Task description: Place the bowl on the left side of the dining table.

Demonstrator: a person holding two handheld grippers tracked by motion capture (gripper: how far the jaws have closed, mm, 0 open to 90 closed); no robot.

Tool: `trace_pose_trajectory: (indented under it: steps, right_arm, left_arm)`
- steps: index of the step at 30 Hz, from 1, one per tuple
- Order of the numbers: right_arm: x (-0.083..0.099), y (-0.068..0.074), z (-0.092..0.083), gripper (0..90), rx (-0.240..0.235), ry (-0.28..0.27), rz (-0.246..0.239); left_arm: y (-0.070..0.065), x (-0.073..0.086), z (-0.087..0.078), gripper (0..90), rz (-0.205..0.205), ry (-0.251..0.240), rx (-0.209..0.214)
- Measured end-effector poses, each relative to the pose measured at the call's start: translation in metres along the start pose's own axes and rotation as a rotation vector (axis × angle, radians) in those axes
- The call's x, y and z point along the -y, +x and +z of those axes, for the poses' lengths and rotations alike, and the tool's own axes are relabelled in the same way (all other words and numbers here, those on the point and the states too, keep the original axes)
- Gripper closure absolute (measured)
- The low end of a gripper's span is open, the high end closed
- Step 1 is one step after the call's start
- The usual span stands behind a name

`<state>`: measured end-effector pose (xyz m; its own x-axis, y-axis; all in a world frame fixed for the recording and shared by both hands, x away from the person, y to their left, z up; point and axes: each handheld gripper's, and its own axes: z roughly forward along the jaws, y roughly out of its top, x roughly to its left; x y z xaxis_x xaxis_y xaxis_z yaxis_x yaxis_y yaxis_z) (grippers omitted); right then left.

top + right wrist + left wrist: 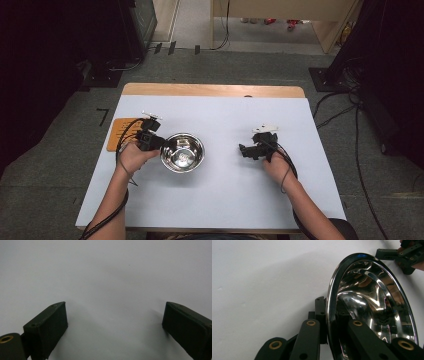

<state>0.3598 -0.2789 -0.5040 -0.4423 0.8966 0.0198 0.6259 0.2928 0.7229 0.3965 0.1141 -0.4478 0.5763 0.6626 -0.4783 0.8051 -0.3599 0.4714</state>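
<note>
the left tongs (325, 327) pinch the near rim of the steel bowl (372, 305), one jaw inside and one outside, likely for a firm hold to lift or slide it. the bowl sits left of centre on the white tabletop (225, 175). the right tongs (115, 325) hover spread, holding nothing.

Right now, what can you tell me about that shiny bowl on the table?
The bowl is round, polished metal, mirror-bright, with a rolled rim and nothing inside but reflections. It sits upright on the white table cover, left of centre. The left gripper is shut on its near rim, one jaw outside, one inside. The right gripper stands apart, open.
</note>
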Motion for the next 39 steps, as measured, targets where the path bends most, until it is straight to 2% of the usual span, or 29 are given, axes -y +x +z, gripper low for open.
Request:
trace_pose_trajectory:
  steps: [15, 39]
  right_arm:
    - [0.000, 0.000, 0.000, 5.7, 0.000, 0.001, 0.000]
    - [0.000, 0.000, 0.000, 5.7, 0.000, 0.001, 0.000]
  left_arm:
    - [0.007, 0.001, -0.005, 85.9, -0.026, -0.011, -0.003]
    - [0.020, 0.005, -0.017, 85.9, -0.054, -0.038, -0.037]
